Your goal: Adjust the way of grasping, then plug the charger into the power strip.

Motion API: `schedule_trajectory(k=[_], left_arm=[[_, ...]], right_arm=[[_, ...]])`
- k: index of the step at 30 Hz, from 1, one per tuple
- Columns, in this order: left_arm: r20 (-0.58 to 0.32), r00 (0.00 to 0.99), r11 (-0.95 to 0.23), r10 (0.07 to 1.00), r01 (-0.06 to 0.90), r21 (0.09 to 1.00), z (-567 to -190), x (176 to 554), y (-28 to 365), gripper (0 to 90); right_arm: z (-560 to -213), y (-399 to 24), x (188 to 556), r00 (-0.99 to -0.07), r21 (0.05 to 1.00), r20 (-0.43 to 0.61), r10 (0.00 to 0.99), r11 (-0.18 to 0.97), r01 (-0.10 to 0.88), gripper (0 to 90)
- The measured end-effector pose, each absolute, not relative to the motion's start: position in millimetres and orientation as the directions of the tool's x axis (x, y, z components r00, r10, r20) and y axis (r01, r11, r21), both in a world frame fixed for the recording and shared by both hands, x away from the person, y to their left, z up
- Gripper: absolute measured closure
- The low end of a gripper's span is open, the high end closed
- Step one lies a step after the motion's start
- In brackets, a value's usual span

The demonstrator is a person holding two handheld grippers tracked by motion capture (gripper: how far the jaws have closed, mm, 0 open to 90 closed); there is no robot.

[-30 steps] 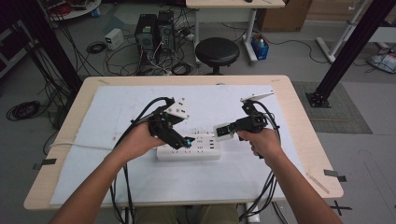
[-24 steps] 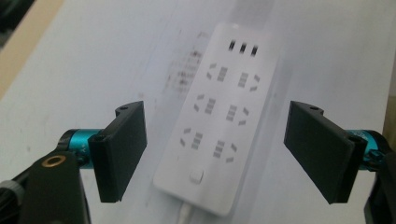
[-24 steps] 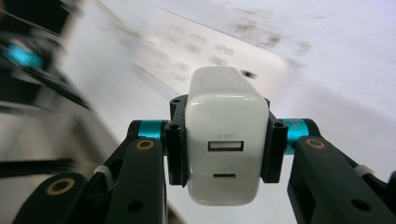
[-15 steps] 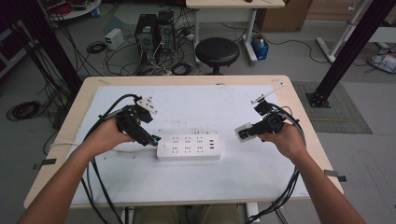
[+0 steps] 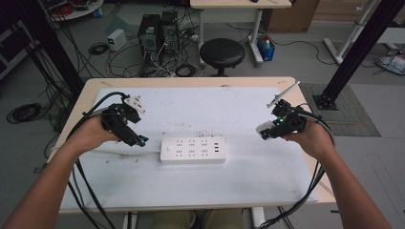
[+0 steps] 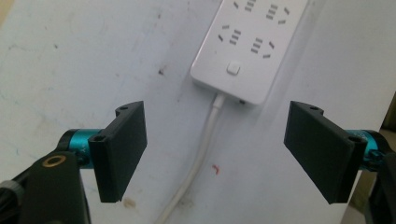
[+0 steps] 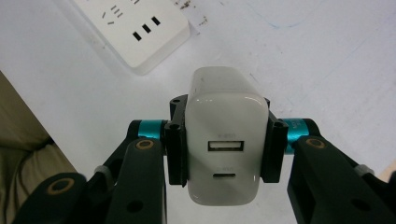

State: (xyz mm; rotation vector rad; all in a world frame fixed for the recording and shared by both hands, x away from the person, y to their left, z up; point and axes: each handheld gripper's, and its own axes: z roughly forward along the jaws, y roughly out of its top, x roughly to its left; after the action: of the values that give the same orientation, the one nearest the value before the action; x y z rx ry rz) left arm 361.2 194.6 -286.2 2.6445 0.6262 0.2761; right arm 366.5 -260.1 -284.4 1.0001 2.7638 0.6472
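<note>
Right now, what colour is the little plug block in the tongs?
White; the charger shows best in the right gripper view.

No readable text or labels

The white charger (image 7: 226, 140) bears faint grey marks above its two ports, too small to read; the power strip (image 5: 192, 150) shows no lettering.

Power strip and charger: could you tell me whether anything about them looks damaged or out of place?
Nothing stands out. The power strip lies flat on the table, sockets empty, and the charger sits squarely in the right gripper.
</note>
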Motion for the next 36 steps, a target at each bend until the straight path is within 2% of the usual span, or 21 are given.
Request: schedule_trajectory(k=[3,11,18,23,31,36], left_arm=[[0.097,0.861,-0.803,0.499,0.418,0.425,-287,361,195,21.3],[0.114,0.858,-0.804,0.5,0.412,0.428,-287,357,202,21.3],[0.102,0.868,-0.813,0.486,0.407,0.417,-293,355,208,21.3],[0.106,0.854,-0.8,0.509,0.423,0.425,-298,355,215,21.3],[0.133,0.847,-0.798,0.515,0.418,0.434,-303,353,222,21.2],[0.142,0.864,-0.827,0.484,0.398,0.398,-313,352,219,21.3]], right_arm=[[-284,-261,364,-0.785,0.424,0.014,0.619,0.707,0.566,61.7],[-282,-251,361,-0.818,0.423,0.006,0.575,0.74,0.523,61.7],[-276,-231,367,-0.828,0.435,0.006,0.561,0.744,0.507,61.7],[-269,-208,374,-0.841,0.454,0.016,0.541,0.745,0.488,61.7],[-267,-161,386,-0.903,0.419,0.006,0.43,0.819,0.393,61.7],[-287,-124,399,-0.943,0.331,-0.024,0.333,0.892,0.307,61.7]])
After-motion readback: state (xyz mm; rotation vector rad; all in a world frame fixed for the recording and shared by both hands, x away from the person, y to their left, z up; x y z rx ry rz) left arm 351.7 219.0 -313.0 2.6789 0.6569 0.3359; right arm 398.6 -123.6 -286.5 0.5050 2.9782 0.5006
